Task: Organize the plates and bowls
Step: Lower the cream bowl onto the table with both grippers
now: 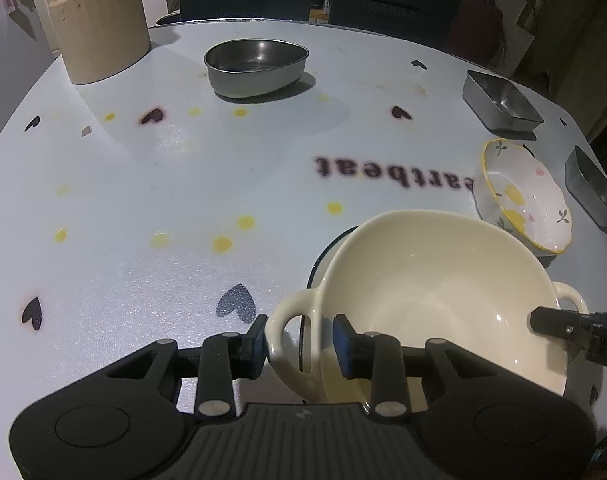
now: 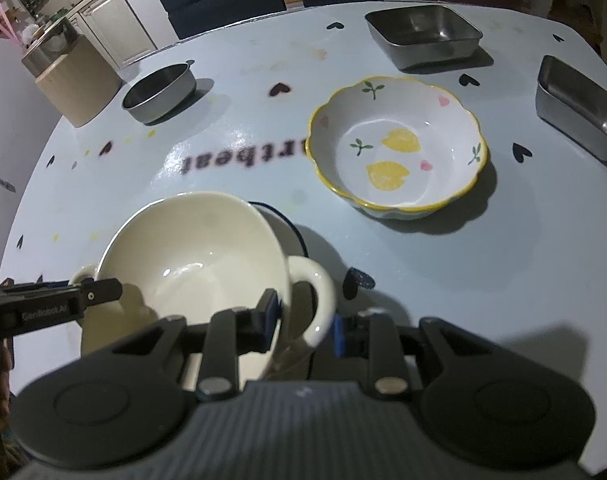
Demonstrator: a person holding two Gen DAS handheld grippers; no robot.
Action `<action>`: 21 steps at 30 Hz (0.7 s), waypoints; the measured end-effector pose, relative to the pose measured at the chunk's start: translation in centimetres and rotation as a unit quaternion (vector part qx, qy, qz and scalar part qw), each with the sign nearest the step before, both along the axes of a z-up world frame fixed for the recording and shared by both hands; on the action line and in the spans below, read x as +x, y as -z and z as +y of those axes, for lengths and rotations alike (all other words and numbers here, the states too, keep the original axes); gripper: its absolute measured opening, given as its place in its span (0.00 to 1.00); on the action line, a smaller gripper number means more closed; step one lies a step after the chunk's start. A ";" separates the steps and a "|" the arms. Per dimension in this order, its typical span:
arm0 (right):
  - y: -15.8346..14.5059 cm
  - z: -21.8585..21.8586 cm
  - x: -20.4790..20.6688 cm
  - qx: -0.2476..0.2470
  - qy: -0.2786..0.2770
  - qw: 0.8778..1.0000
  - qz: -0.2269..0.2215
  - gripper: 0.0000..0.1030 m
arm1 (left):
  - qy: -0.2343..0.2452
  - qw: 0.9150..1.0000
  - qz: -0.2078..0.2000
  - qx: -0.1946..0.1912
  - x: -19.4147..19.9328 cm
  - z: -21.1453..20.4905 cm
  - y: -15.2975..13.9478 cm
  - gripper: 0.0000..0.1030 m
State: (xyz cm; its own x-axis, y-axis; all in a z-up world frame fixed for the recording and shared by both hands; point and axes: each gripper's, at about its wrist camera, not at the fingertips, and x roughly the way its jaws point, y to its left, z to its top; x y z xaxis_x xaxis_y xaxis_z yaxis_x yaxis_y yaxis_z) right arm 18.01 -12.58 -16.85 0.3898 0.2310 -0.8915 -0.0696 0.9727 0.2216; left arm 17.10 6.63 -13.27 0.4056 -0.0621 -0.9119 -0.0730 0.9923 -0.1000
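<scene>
Both tongs grasp the cream two-handled ceramic bowl (image 1: 435, 300) — left tongs (image 1: 299, 340) clenched on one loop handle, right tongs (image 2: 305, 320) on the other. The bowl sits tilted over a dark-rimmed plate (image 2: 293, 224), near the lemon-patterned scalloped bowl (image 2: 399, 148). Level it, lower evenly — release together.

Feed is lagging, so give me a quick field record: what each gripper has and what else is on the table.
left gripper: shut on one loop handle of the cream bowl
right gripper: shut on the opposite handle
under the bowl: dark-rimmed plate, mostly hidden
lemon bowl: empty, upright
steel dishes: round bowl, square tray, rectangular tray, all empty
wooden container: far edge
</scene>
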 end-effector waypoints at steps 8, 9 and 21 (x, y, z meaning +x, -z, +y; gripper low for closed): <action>0.1 0.3 0.3 -0.007 -0.006 1.000 0.004 0.32 | 0.002 1.000 0.006 -0.002 0.1 0.1 0.2 0.35; 0.1 0.3 0.3 -0.009 -0.007 1.000 0.004 0.32 | 0.003 1.000 0.006 -0.002 0.1 0.1 0.2 0.35; -0.1 1.0 0.3 -0.029 -0.023 0.999 0.000 0.33 | 0.006 1.000 0.004 0.001 0.1 0.1 0.4 0.36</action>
